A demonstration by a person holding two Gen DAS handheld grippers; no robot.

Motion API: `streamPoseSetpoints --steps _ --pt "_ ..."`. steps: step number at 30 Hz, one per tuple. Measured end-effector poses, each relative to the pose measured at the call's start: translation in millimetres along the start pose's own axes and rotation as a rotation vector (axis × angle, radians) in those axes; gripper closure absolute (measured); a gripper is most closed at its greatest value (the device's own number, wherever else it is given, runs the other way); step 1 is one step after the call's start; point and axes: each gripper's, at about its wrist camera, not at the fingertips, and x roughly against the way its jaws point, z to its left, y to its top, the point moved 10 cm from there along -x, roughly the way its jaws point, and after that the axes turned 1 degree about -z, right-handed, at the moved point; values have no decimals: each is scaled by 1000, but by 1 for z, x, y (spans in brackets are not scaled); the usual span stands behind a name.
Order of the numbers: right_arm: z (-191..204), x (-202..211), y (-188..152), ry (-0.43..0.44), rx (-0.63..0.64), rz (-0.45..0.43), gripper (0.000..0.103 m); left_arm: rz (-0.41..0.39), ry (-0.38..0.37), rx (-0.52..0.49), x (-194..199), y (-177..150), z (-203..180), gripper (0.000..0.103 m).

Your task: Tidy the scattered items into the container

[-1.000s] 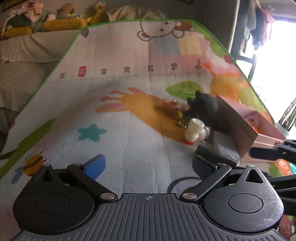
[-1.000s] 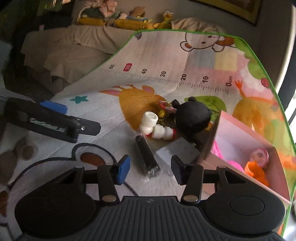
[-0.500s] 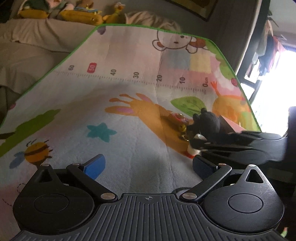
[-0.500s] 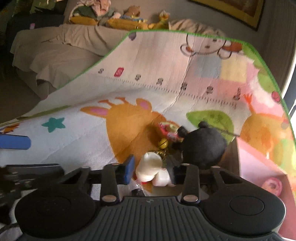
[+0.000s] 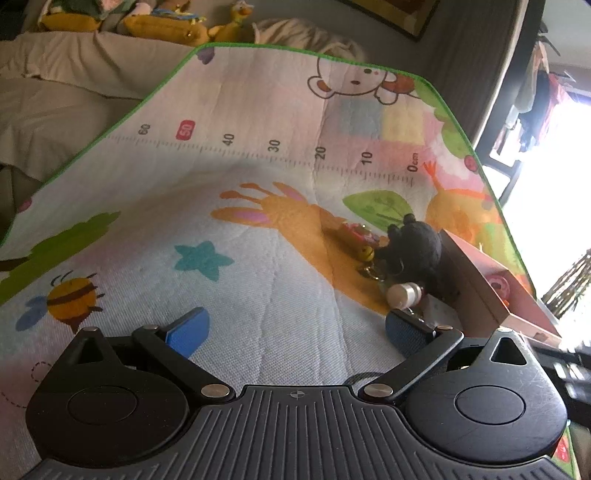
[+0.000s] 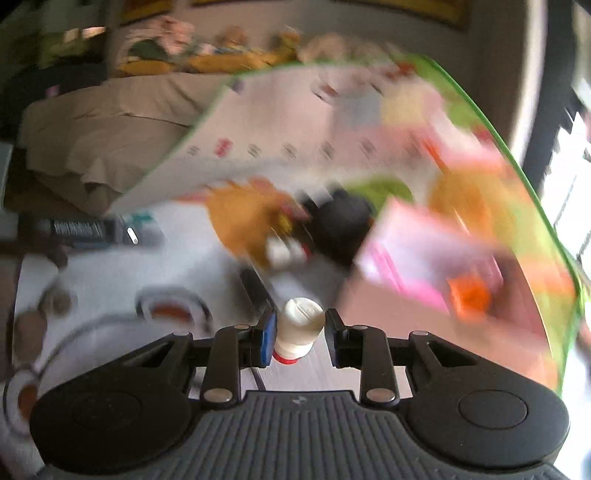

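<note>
The right hand-held gripper (image 6: 299, 332) is squeezed tight on a small white bottle (image 6: 298, 325) with a red ring at its bottom end. The bottle sits between the two blue pads and is up off the play mat (image 6: 110, 280). This picture is very blurry. Ahead and to the right is the pink box (image 6: 417, 254), open at the top, with something orange (image 6: 471, 295) inside it. Just left of the box there is a black fuzzy toy (image 6: 343, 221), and near it a white and red thing (image 6: 286, 251) that is too blurry to name. The left hand-held gripper (image 5: 295, 328) has its fingers wide apart and holds nothing. It hangs low over the play mat (image 5: 240, 288). In front of it, to the right, the black fuzzy toy (image 5: 415, 247) leans against the side of the pink box (image 5: 480, 288). A small yellow and red trinket (image 5: 364, 243) lies just left of the toy. Another little white bottle-shaped piece (image 5: 404, 294) lies on the mat right below the toy. Far back, stuffed toys (image 5: 147, 22) sit in a row.
</note>
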Motion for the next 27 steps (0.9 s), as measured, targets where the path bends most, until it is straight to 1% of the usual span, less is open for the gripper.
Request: streamPoseSetpoints --steps 3,5,7,9,10,12,14,16,17,18,19,20,22,24,27 --pt "-30 18 -35 6 -179 57 76 3 20 -20 -1 -1 -1 0" --pt "-46 31 -51 42 -294 53 76 5 40 -35 -1 -1 -2 0" --pt "-60 40 -64 26 -347 60 75 4 67 -56 0 -2 -5 0" --pt "-73 45 -73 -30 -363 49 75 5 94 -80 1 -4 -7 0" --pt "-80 47 -78 -52 -373 47 72 8 108 -95 2 -5 -9 0" --pt "-93 50 -85 -94 -400 37 63 19 122 -129 3 -9 -15 0" --pt "-103 53 -88 -147 -402 13 51 33 123 -172 4 -13 -23 0" --pt "-109 54 -88 -178 -396 -12 45 47 122 -217 4 -18 -32 0" --pt "-111 54 -87 -182 -397 -24 40 56 115 -242 3 -20 -38 0" --pt "-113 54 -87 -184 -399 -36 37 65 101 -268 3 -23 -44 0" --pt "-114 53 -88 -189 -397 -45 31 75 81 -293 2 -26 -52 0" --pt "-114 52 -89 -195 -394 -48 28 84 58 -319 1 -30 -60 0" --pt "-114 48 -93 -180 -398 -47 24 100 12 -386 -1 -38 -79 0" --pt "-115 49 -94 -164 -414 -50 23 105 -26 -477 -6 -44 -98 0" --pt "-117 46 -97 -141 -443 -37 21 92 -57 -620 -17 -46 -122 0"
